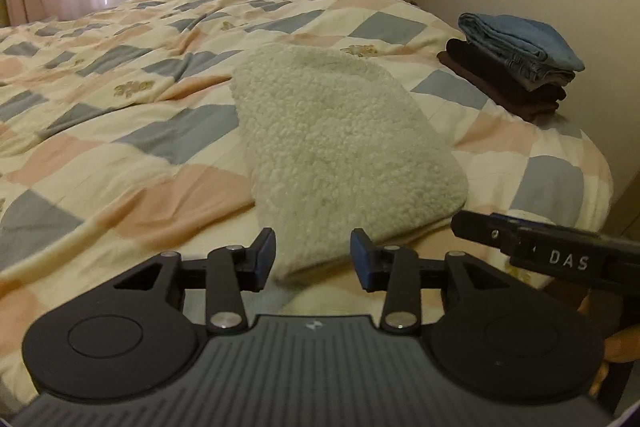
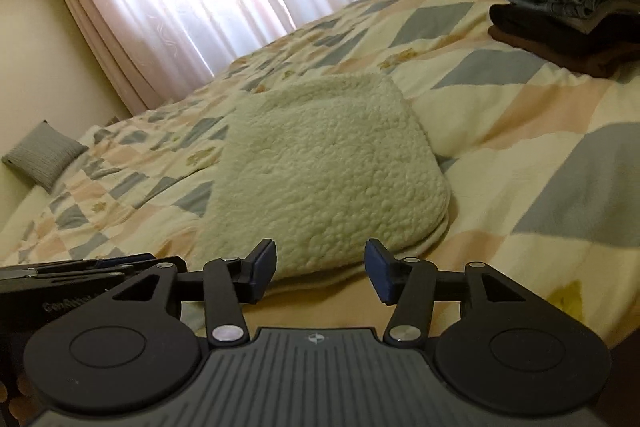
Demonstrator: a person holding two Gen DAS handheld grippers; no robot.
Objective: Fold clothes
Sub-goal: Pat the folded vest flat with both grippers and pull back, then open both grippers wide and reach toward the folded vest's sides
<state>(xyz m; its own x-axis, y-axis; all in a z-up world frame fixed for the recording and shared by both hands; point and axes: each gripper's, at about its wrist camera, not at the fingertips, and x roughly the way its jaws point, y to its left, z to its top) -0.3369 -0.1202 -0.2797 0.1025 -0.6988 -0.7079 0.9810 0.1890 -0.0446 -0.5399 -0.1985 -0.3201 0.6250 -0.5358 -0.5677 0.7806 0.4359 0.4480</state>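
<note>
The fleece garment (image 1: 344, 147) lies on the bed (image 1: 120, 155), centre of the frame in both views, as a compact thick pad. In the right wrist view at least two layers show at its near right corner, so it lies folded already. Both tongs are empty and apart: left tongs (image 1: 313, 259) and right tongs (image 2: 321, 269) hang just before the near edge of the pad, and I can not tell whether they touch it. The body of the right one shows also at lower right of the left wrist view.

At upper right of both frames sits a stack of folded clothes (image 1: 516, 63), blue denim on top, dark pieces under, near the bed edge and well apart from the fleece.

Step in hand, my judgement: the scene fits 2 stages. Either one more fold is wanted to make it smaller, or folding is complete and the pad waits to be moved, e.g. to the stack. The frames do not settle which. Either way the fabric is thick and springy, so a grip must take all layers at once or they slip open.

Long axis of the pad: it runs from lower centre of the frame away toward upper centre, approx. along the view direction, the far end rounded, the near end pointing at the tongs.
</note>
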